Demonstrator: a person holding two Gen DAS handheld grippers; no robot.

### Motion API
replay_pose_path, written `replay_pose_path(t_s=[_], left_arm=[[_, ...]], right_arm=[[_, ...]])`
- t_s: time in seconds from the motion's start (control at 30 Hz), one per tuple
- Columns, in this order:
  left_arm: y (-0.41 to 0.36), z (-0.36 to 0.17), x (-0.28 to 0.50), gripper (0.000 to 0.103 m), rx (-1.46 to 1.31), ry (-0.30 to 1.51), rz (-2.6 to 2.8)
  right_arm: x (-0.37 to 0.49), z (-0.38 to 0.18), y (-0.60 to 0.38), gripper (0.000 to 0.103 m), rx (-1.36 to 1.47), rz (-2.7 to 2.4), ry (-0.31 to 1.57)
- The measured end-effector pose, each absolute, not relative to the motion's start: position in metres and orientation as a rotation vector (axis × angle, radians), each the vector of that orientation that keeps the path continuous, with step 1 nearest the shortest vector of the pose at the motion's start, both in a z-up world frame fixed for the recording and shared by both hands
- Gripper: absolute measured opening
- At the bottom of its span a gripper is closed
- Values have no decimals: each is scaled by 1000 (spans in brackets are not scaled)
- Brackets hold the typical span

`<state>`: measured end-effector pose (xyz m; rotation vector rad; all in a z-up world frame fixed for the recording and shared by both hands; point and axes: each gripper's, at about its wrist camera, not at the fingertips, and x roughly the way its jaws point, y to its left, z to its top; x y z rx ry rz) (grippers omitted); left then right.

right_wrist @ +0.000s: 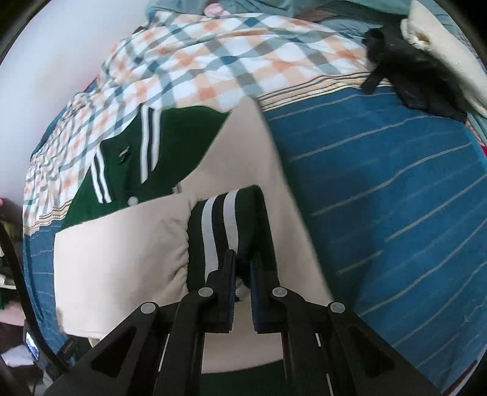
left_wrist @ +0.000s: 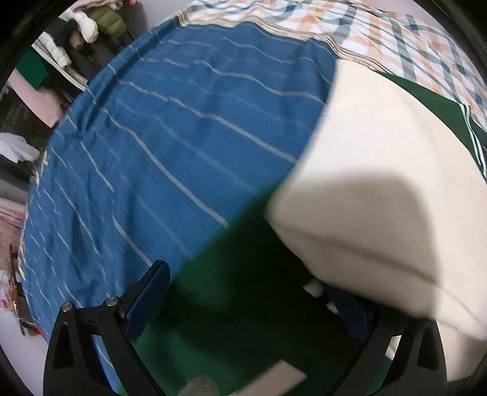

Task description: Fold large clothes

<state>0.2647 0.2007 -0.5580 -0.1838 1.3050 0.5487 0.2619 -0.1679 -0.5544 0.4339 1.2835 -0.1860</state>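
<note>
A green varsity jacket [right_wrist: 127, 158] with cream sleeves [right_wrist: 121, 249] lies on a blue striped bedspread [right_wrist: 380, 189]. My right gripper [right_wrist: 242, 268] is shut on the green striped cuff [right_wrist: 219, 219] of a cream sleeve that lies across the jacket. In the left wrist view the jacket's green body [left_wrist: 243, 304] and a cream sleeve [left_wrist: 380, 170] fill the lower right. My left gripper [left_wrist: 243, 292] is open wide over the green cloth; its right finger is partly hidden under the cream sleeve.
A checked orange and blue quilt [right_wrist: 228, 58] covers the far side of the bed. A black garment [right_wrist: 404, 76] and a cream one [right_wrist: 441, 51] lie at the far right. Clothes [left_wrist: 91, 27] pile up beyond the bed's left edge.
</note>
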Motion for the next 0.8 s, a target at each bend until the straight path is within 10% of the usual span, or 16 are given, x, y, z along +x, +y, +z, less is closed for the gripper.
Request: replay_pose_path(t_s=[0.1,0.27,0.8], left_arm=[[207,-555,268,103,-182,1347,537],[195,-518,227,103,8,1328,510],[207,-590,114,103,2,1379,539]], right_arm=[[271,-584,-179,10,431,-198,1394],[253,-581,-178,41,496,-132,1505],[113,-656,-36,39,775,277,1885]])
